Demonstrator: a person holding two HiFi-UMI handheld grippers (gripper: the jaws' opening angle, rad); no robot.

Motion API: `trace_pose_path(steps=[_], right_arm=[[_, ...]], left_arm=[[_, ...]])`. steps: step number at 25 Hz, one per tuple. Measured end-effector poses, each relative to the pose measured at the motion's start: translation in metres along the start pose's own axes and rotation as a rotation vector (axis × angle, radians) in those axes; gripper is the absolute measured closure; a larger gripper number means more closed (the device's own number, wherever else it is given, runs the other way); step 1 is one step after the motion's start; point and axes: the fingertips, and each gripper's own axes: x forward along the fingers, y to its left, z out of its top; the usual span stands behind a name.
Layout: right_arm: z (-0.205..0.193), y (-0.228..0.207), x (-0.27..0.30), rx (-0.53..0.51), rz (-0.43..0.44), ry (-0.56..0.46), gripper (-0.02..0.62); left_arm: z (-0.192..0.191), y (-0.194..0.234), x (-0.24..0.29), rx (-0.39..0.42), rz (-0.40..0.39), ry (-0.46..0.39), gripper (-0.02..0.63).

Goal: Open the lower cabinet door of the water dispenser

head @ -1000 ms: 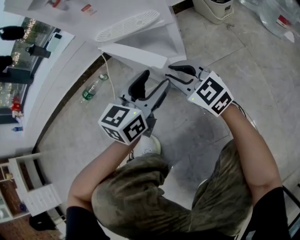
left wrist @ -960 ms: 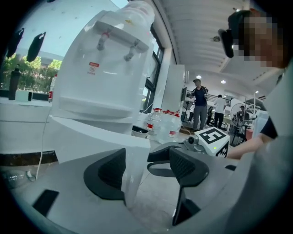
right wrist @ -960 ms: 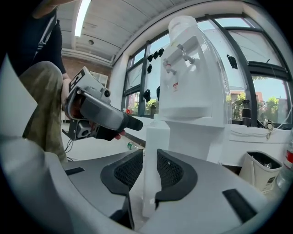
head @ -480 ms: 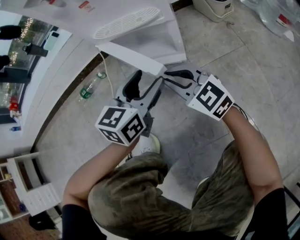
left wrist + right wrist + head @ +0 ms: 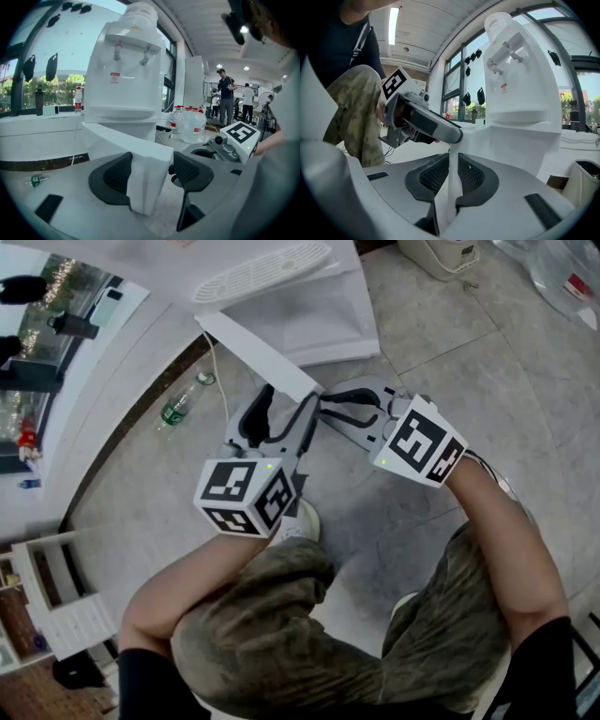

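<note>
Over grey floor (image 5: 450, 362), door (image 5: 253, 348) swung wider; right claw (image 5: 325, 407) just clamped it.

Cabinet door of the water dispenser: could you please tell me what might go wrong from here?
The right gripper, whose jaws have just been closing, pinches only the thin edge of the cabinet door; it could slip off as the door swings.
The left gripper straddles the door's corner, and whether it grips is unclear; pulling against the right one might twist the door.
</note>
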Motion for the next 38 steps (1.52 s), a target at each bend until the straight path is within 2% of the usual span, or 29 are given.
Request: trace_pose_path(steps=[5, 10, 16, 18, 25, 32, 36, 38], right_arm=[[0.001, 0.011, 0.006, -0.032, 0.070, 0.008, 0.546], [0.000, 0.023, 0.003, -0.004, 0.160, -0.012, 0.480], [0.007, 0.002, 0.004, 0.065, 0.108, -0.067, 0.477], [0.006, 0.002, 0.007, 0.065, 0.122, -0.057, 0.446], [0.009, 0.024, 0.031, 0.038, 0.201, -0.039, 0.412], [0.014, 0.036, 0.049, 0.038, 0.244, -0.051, 0.411], [0.010, 0.036, 0.058, 0.032, 0.247, -0.042, 0.422], [0.009, 0.035, 0.059, 0.037, 0.261, -0.049, 0.426]], left_arm=[[-0.005, 0.008, -0.009, 0.008, -0.003, 0.002, 0.334], [-0.010, 0.010, -0.012, -0.006, -0.018, 0.016, 0.322], [-0.013, 0.021, -0.025, -0.009, -0.025, 0.015, 0.319], [-0.015, 0.022, -0.028, -0.029, -0.020, 0.017, 0.321], [-0.021, 0.028, -0.040, -0.028, -0.003, 0.020, 0.319], [-0.025, 0.036, -0.052, -0.023, 0.001, 0.017, 0.314], [-0.027, 0.038, -0.054, -0.057, -0.003, 0.019, 0.314], [-0.026, 0.038, -0.054, -0.036, -0.002, 0.022, 0.314]])
